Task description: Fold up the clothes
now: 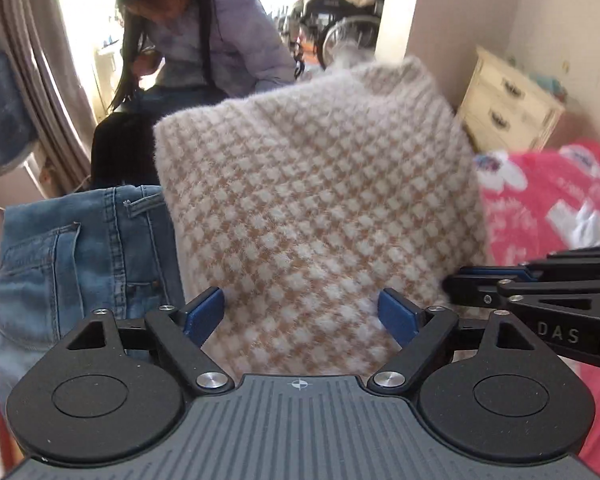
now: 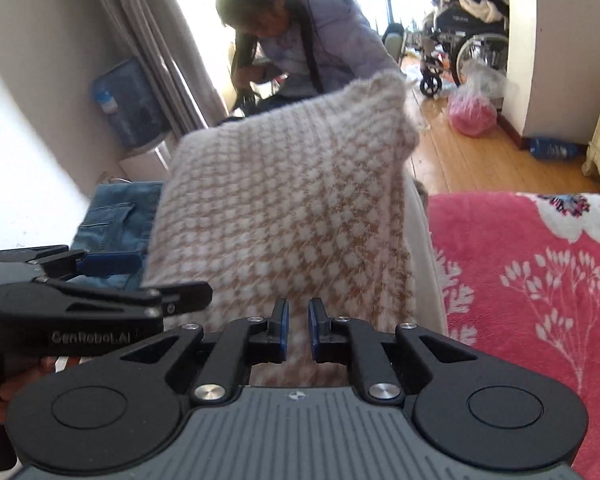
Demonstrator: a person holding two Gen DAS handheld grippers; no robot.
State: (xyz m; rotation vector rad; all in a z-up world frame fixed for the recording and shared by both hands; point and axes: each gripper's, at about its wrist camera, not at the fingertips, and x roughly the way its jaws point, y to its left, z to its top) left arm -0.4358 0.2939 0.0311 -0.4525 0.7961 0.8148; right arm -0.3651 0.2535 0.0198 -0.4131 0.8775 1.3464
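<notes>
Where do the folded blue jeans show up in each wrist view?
Left wrist: the jeans lie at the left edge, left of the checked sweater.
Right wrist: the jeans sit left of centre, partly behind the sweater's left edge.
Shared landmark: the checked sweater, central in both views.

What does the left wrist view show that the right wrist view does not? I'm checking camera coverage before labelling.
Only the left wrist view: the cream wooden dresser's two drawers with dark handles.
Only the right wrist view: a blue water jug, a pink-filled plastic bag and the wooden floor.
Both: the beige-and-white checked knit sweater, folded blue denim jeans, pink floral blanket, a seated person and a wheelchair.
</notes>
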